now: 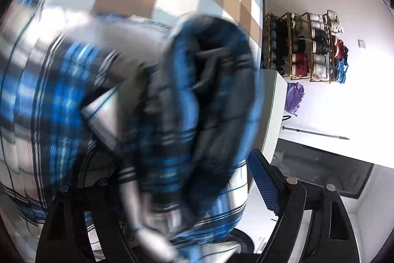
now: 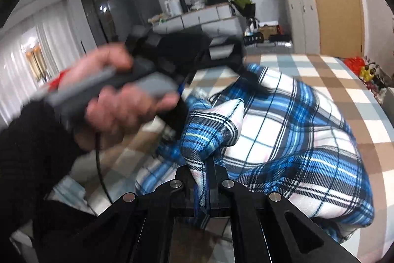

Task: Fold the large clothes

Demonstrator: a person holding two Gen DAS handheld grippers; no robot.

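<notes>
Fingers of the right gripper (image 2: 205, 179) pinch the plaid shirt (image 2: 283, 139); left gripper (image 1: 172, 189) fingers spread; no legible writing.

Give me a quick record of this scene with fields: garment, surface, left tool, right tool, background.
garment: blue and white plaid shirt, bunched up, not yet folded
surface: checked bedspread
left tool: left tool open, fabric bunched between its fingers, blurred
right tool: right tool shut on a fold of the shirt
background: shoe rack against a white wall
</notes>
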